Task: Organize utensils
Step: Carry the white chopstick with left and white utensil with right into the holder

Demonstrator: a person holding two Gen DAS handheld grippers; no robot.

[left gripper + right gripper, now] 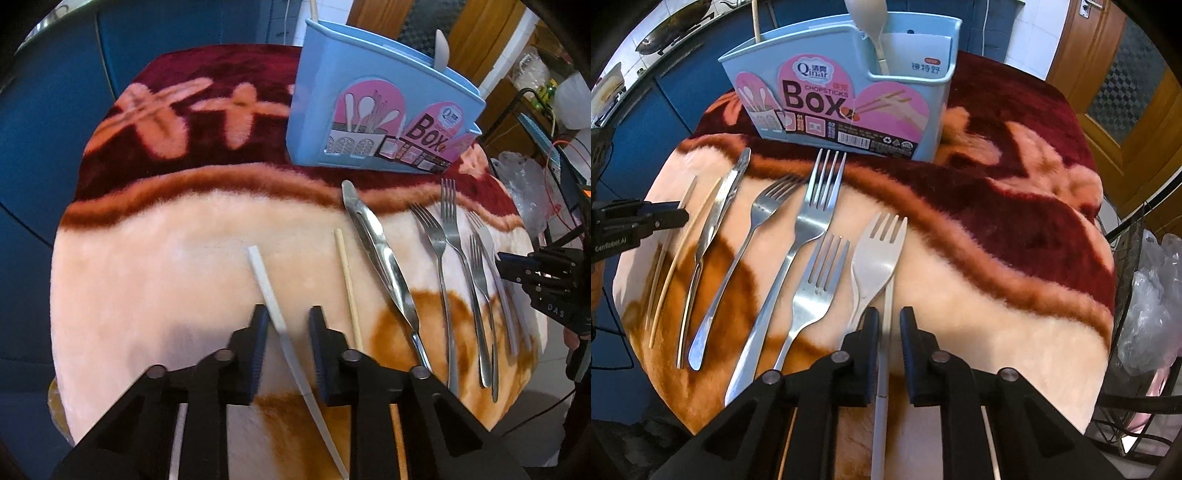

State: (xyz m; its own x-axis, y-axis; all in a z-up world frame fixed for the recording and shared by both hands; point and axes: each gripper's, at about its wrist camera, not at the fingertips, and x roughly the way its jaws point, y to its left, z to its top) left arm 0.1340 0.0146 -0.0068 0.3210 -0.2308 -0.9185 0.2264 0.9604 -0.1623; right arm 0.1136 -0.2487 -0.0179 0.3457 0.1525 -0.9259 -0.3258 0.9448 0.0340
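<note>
A white chopstick lies on the blanket and runs between the fingers of my left gripper. The jaws are open, with a gap on either side of it. My right gripper straddles the handle of a white plastic fork; its jaws stand narrow, with blanket showing beside the handle. Between the two lie a wooden chopstick, a steel knife and three steel forks. The blue chopsticks box stands upright at the back with a pale spoon in it.
A plush red and peach blanket covers the round table, whose edge curves close on both sides. Blue cabinets stand behind on the left. A wire rack with plastic bags is off the right edge, and a wooden door behind it.
</note>
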